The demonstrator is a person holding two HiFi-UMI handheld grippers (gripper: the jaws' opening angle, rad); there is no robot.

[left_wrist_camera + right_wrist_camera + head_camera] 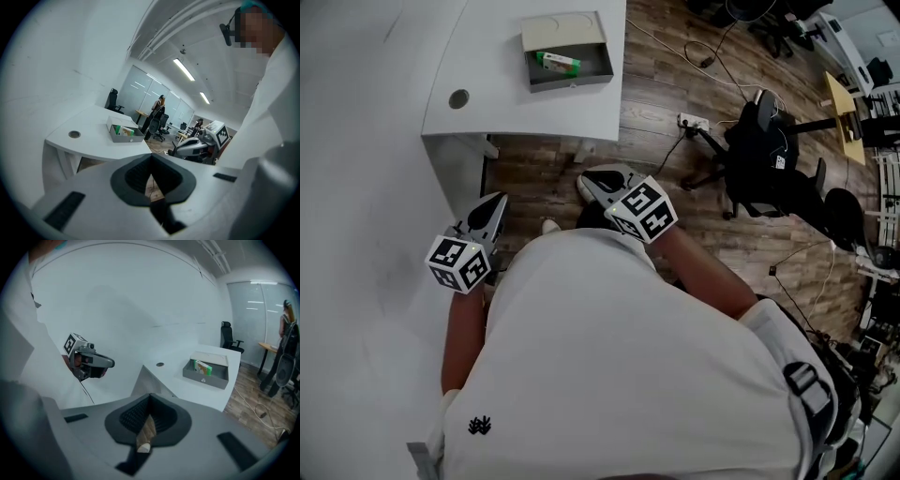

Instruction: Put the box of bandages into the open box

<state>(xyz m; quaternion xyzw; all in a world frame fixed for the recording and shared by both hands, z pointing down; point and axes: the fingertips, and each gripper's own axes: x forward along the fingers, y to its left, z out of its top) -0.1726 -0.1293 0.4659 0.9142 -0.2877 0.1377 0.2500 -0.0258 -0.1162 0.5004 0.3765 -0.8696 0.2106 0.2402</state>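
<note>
The grey open box point(572, 75) stands on the white desk point(506, 94) with its lid tipped back, and the green-and-white box of bandages point(556, 62) lies inside it. Both grippers hang low, close to the person's body and well short of the desk. My left gripper point(495, 204) is shut and empty, and so is my right gripper point(585, 184). The left gripper view shows the shut left gripper point(151, 171) with the open box point(133, 138) and the bandages point(123, 131) beyond it. In the right gripper view the right gripper point(149, 416) points towards the open box point(211, 377) holding the bandages point(203, 367).
A round cable hole point(458, 97) sits in the desk's near part. A black office chair point(769, 150), a power strip point(694, 120) and cables lie on the wooden floor to the right. More chairs and a person point(159, 105) are far off.
</note>
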